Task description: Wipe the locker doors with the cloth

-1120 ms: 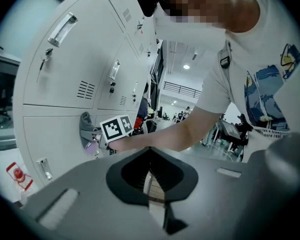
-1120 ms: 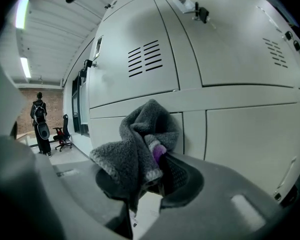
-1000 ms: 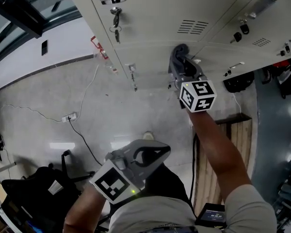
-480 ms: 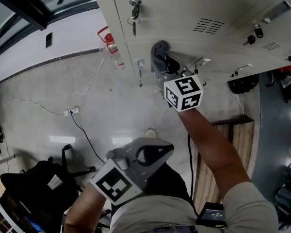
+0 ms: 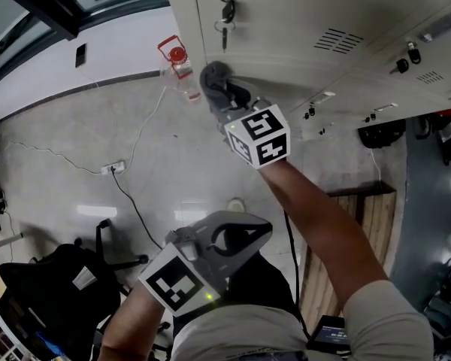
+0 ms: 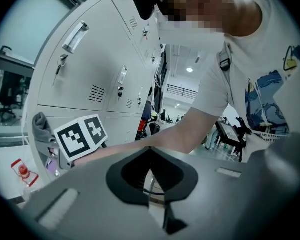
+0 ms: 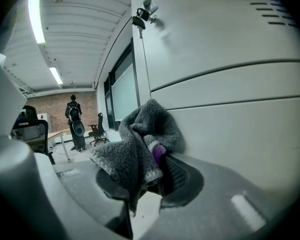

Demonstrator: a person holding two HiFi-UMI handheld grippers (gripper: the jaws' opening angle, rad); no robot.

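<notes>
In the head view, the grey cloth [image 5: 215, 78] is pinched by the right gripper [image 5: 227, 100] and held against the locker door [image 5: 308, 21] at its left edge, just below the keyed lock [image 5: 227, 12]. The rest of the door face stretches away to the right of the jaws, so a rightward sweep is judged likely. The left gripper [image 5: 244, 235] is held low, well apart from the lockers, so the right is the nearer.

In the left gripper view, the jaws are seen together with nothing between them.

In the right gripper view, the jaws are clamped on the bunched cloth, which touches the door just below a horizontal seam. The lockers are shut, so no contents are shown.
</notes>
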